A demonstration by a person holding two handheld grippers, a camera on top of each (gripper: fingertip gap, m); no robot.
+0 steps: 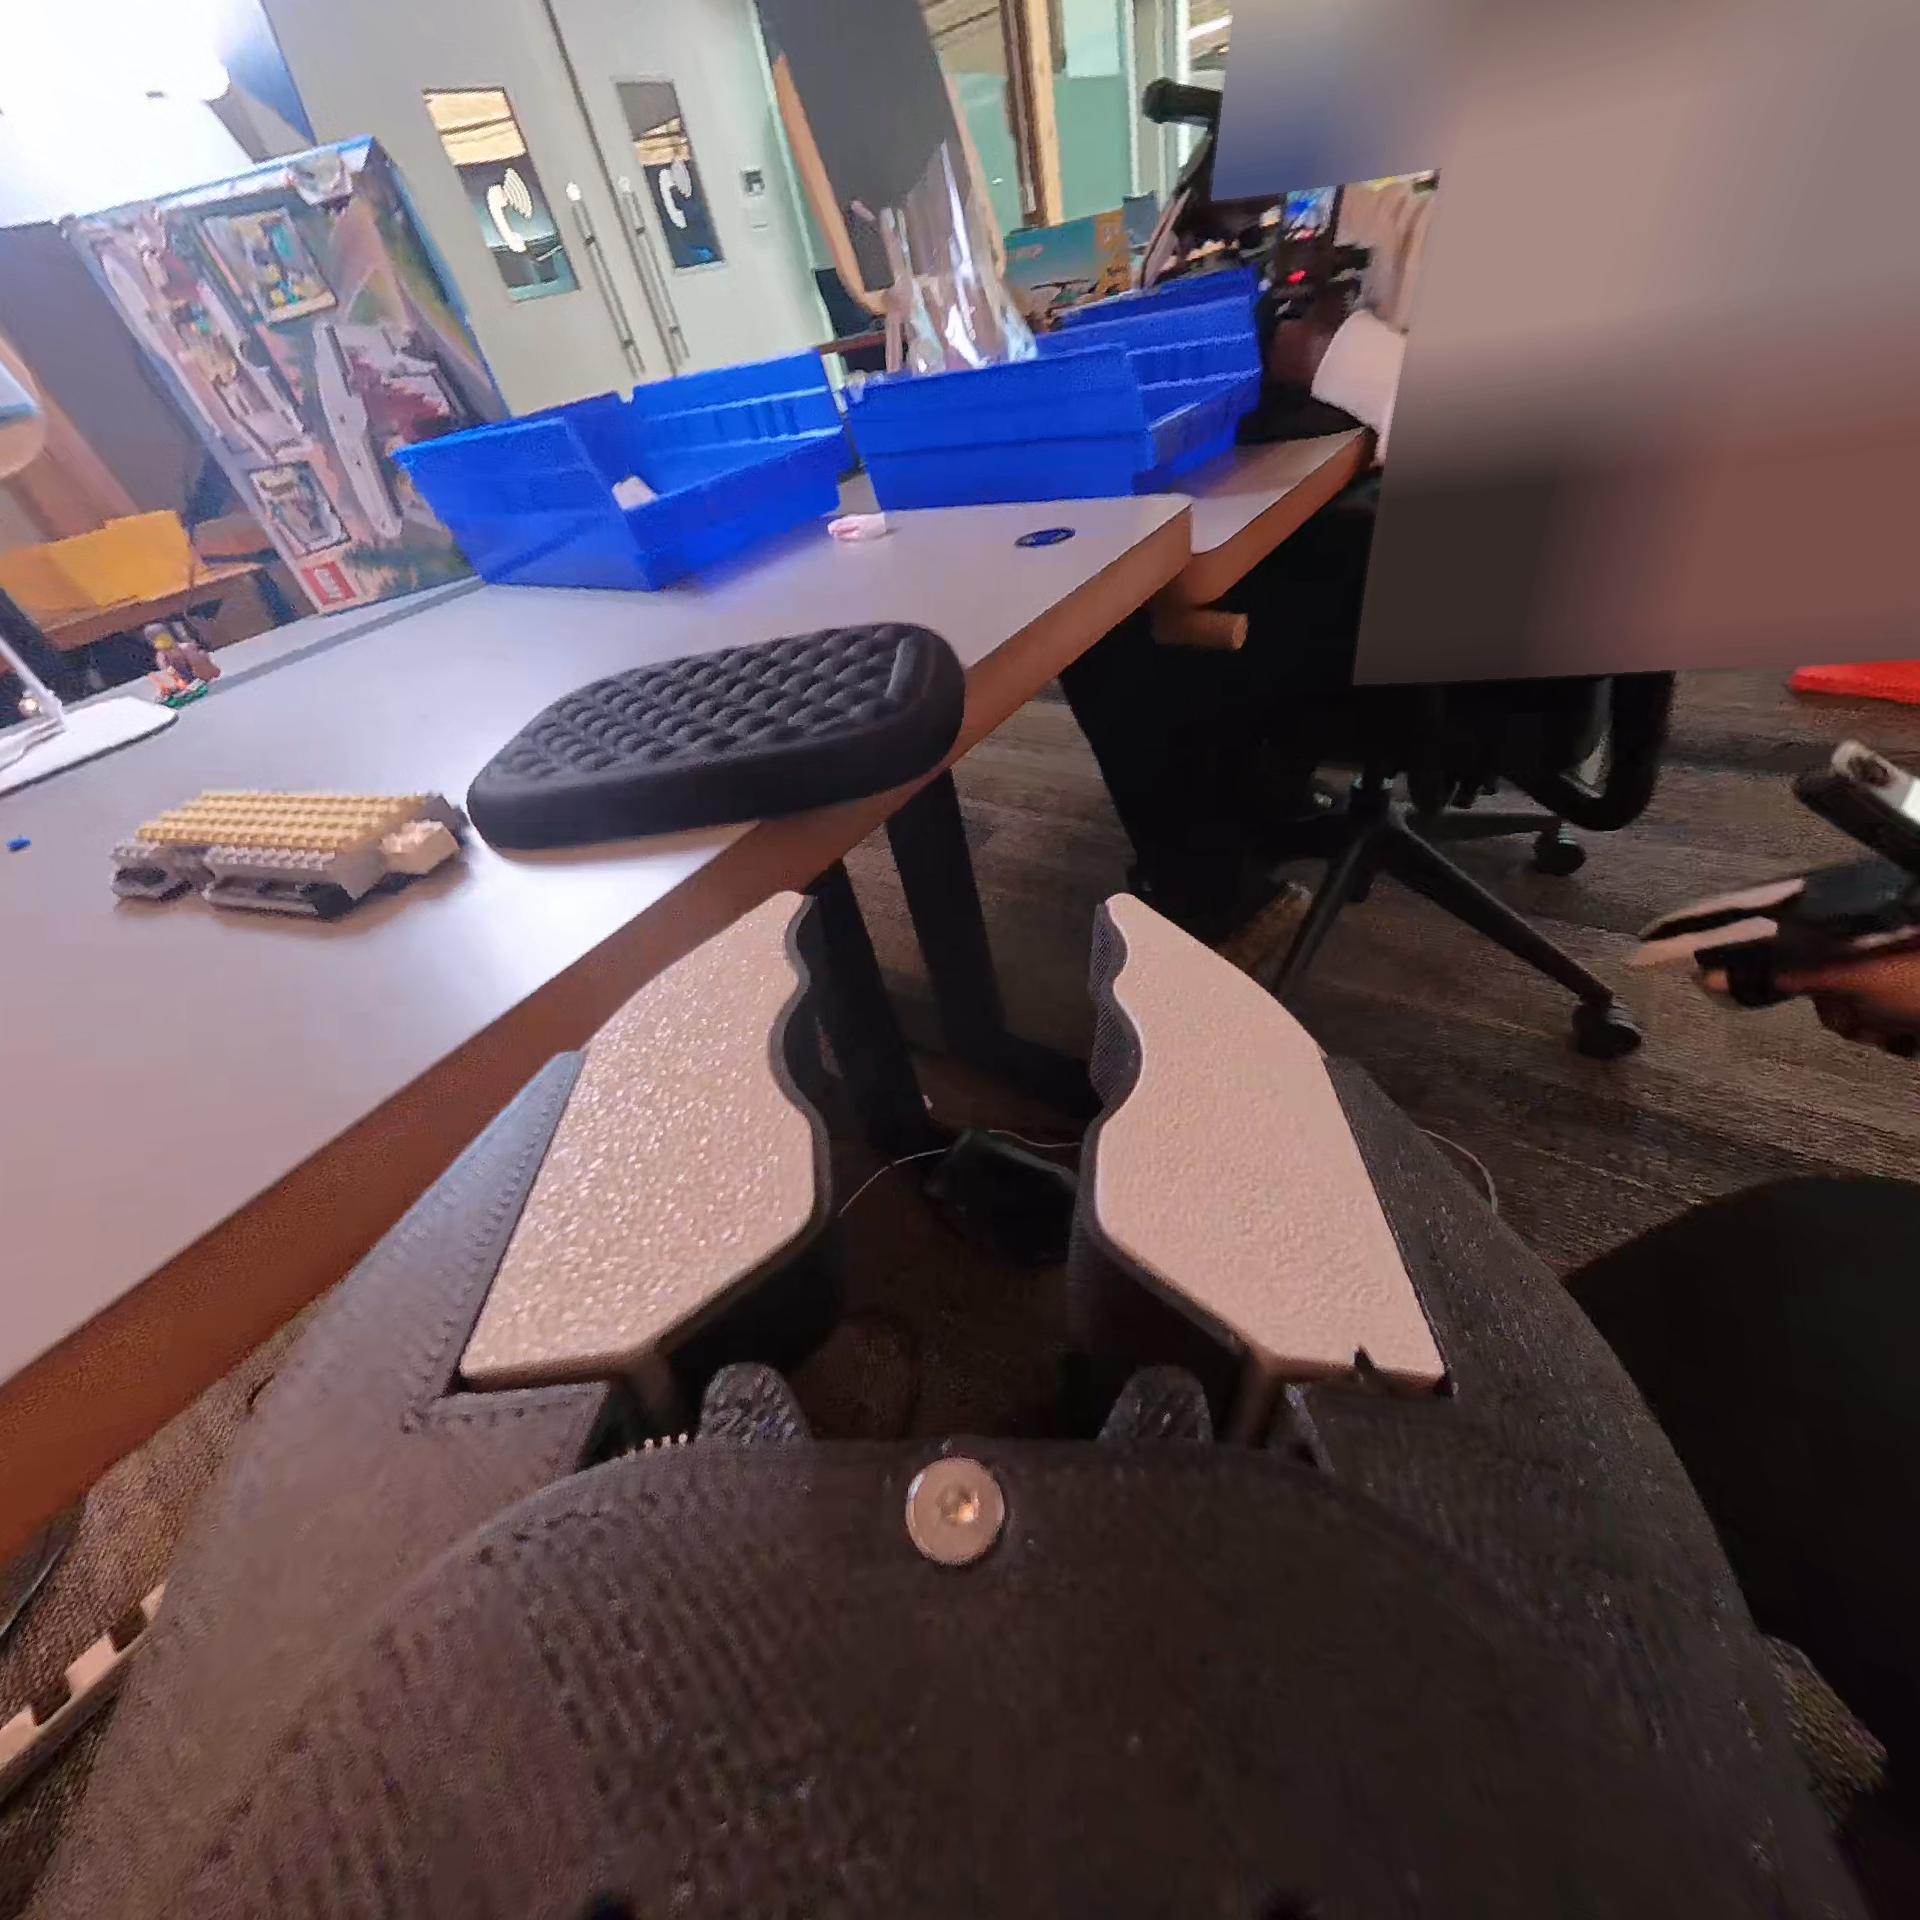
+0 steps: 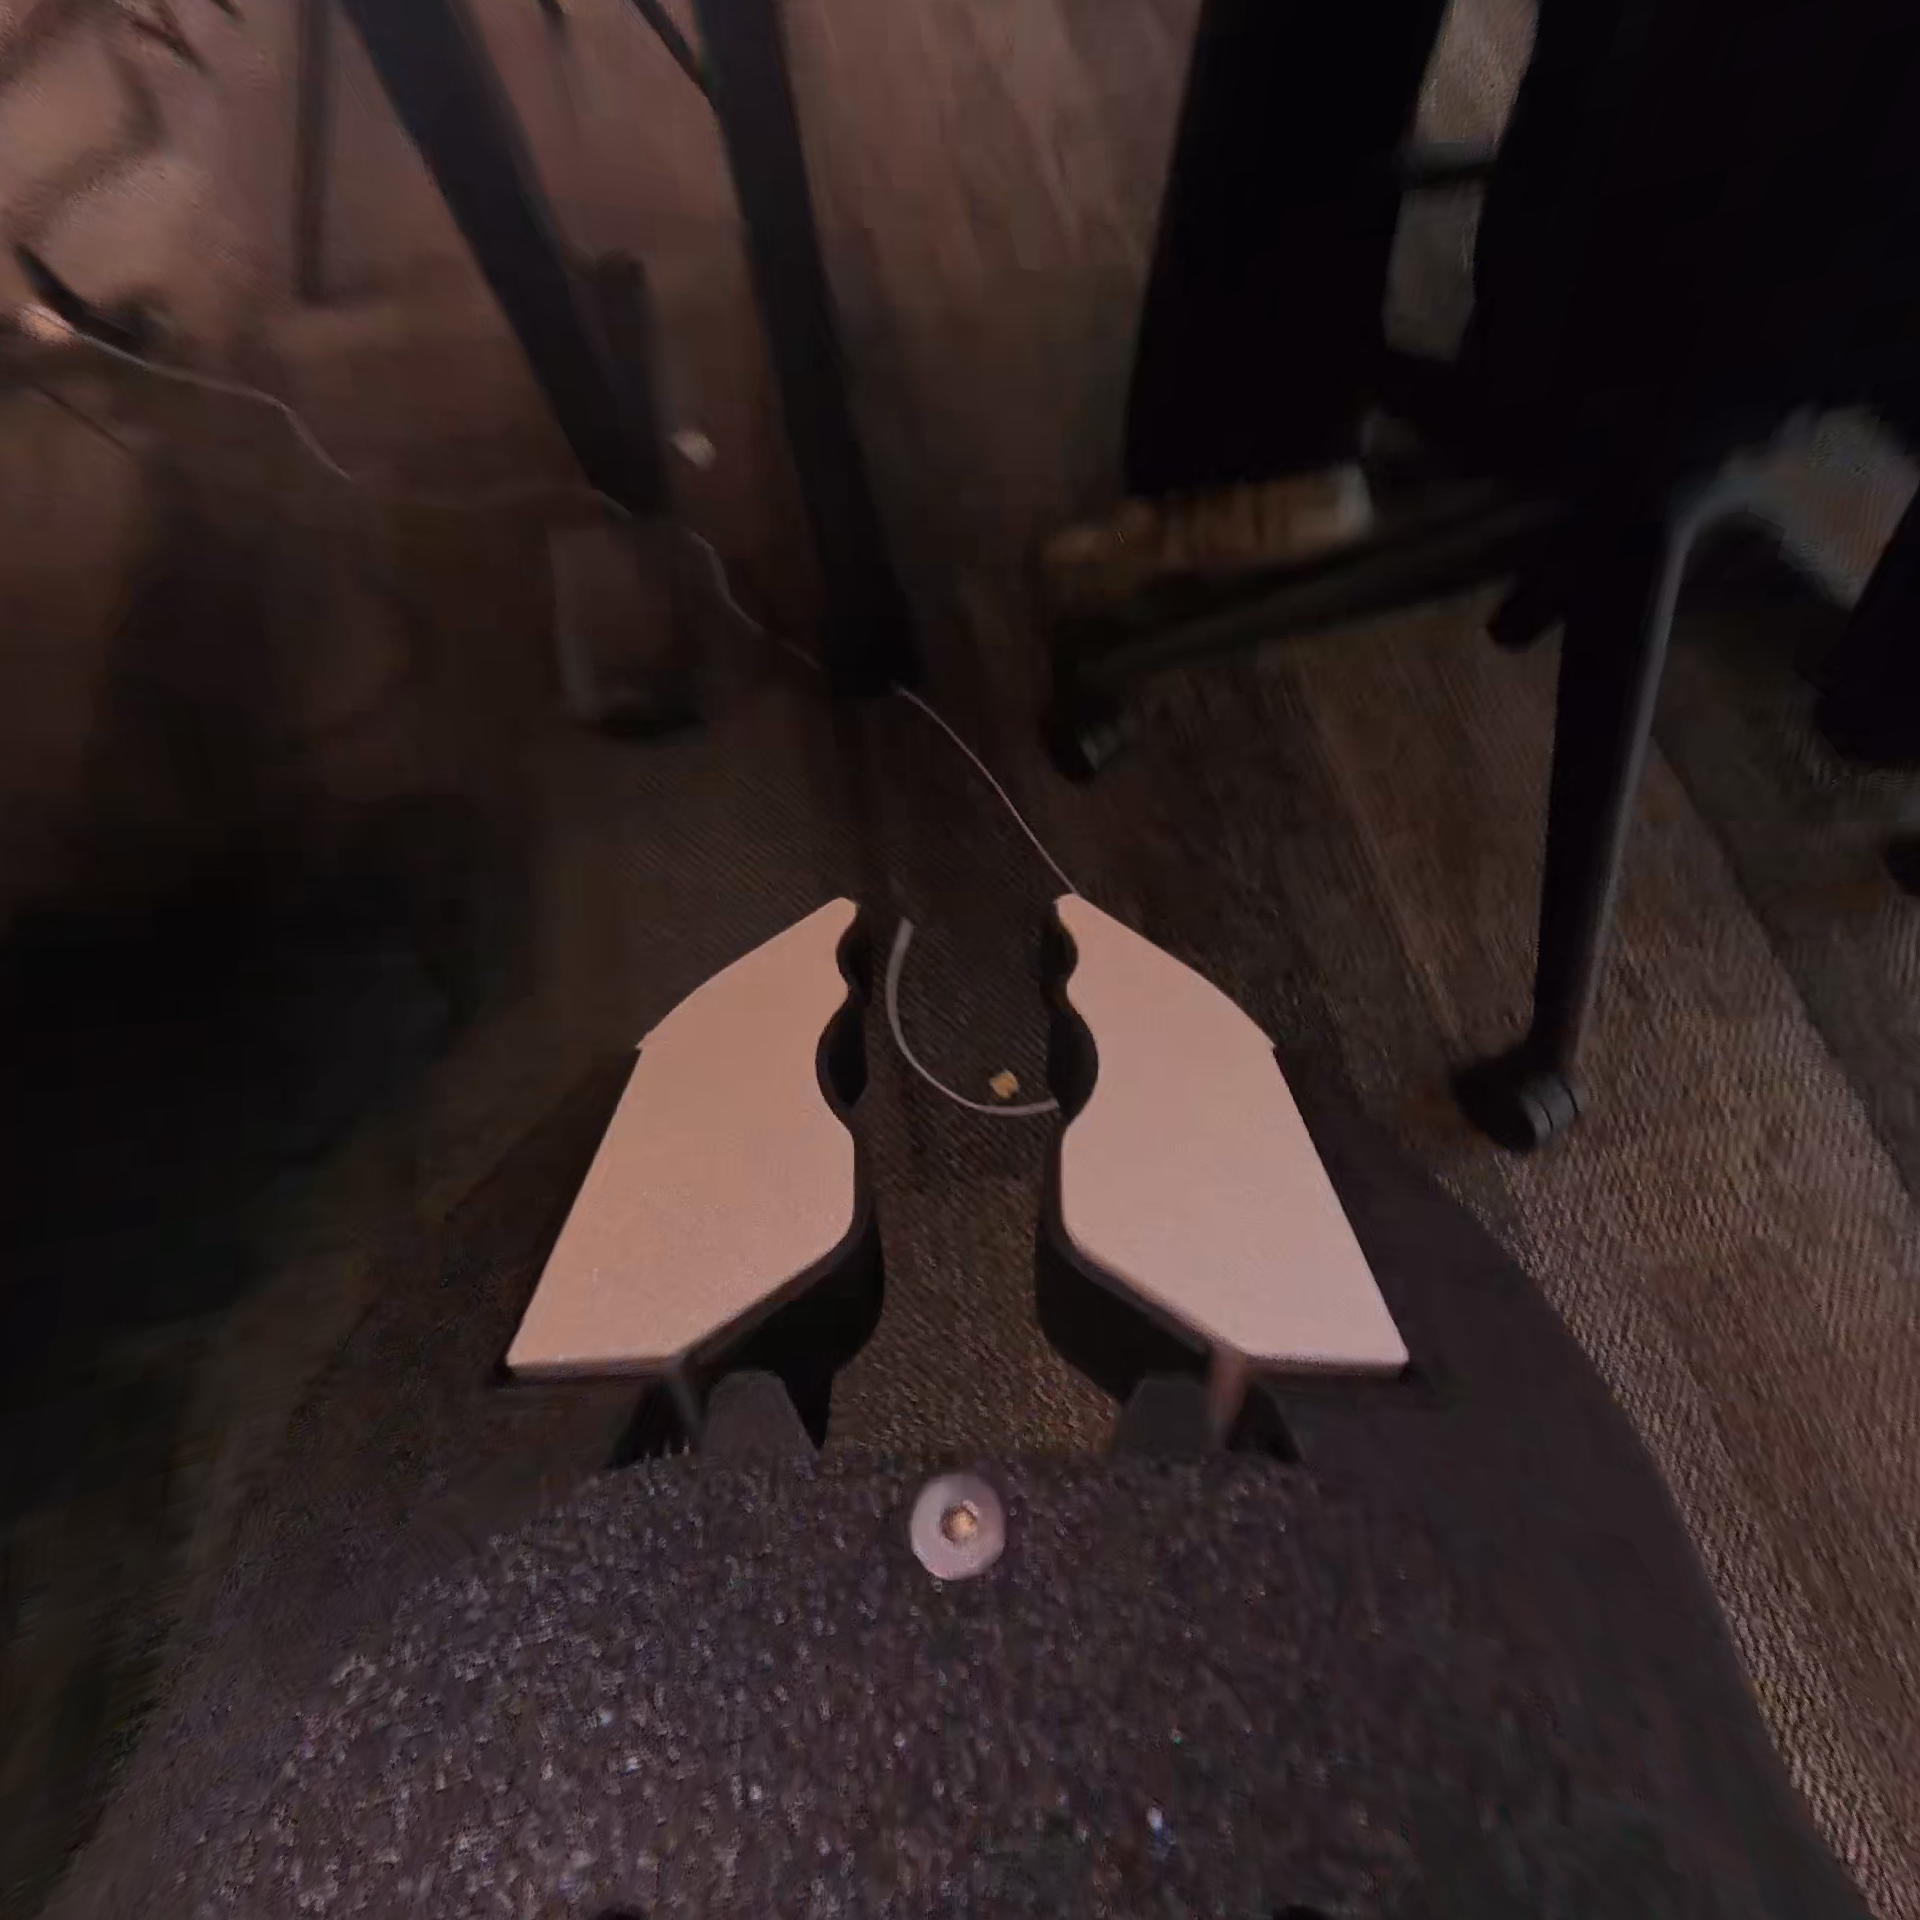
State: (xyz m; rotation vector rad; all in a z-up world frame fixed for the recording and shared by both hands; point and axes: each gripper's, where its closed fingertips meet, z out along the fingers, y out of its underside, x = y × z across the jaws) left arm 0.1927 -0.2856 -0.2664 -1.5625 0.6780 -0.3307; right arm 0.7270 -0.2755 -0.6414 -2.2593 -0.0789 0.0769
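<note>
My left gripper [image 1: 951, 914] is open and empty, held just off the near edge of the grey table [image 1: 312, 1039], with the black table legs [image 1: 862, 1018] showing between its fingers. A tan and grey brick build [image 1: 291, 847] and a black textured pad [image 1: 717, 727] lie on the table to its left. My right gripper [image 2: 956, 914] is open and empty, low over the dark carpet under the table. A small tan piece [image 2: 1003, 1084] and a thin white wire [image 2: 904, 1029] lie on the carpet between its fingers, untouched. The right gripper also shows in the left wrist view [image 1: 1787, 914], at the far right.
Blue bins [image 1: 623, 488] and a large picture box [image 1: 281, 364] stand at the table's far side. An office chair base [image 1: 1455, 862] stands on the carpet to the right. Table legs [image 2: 790, 364] and a chair caster [image 2: 1522, 1101] surround the right gripper. Left tips to right tips: about 65 cm.
</note>
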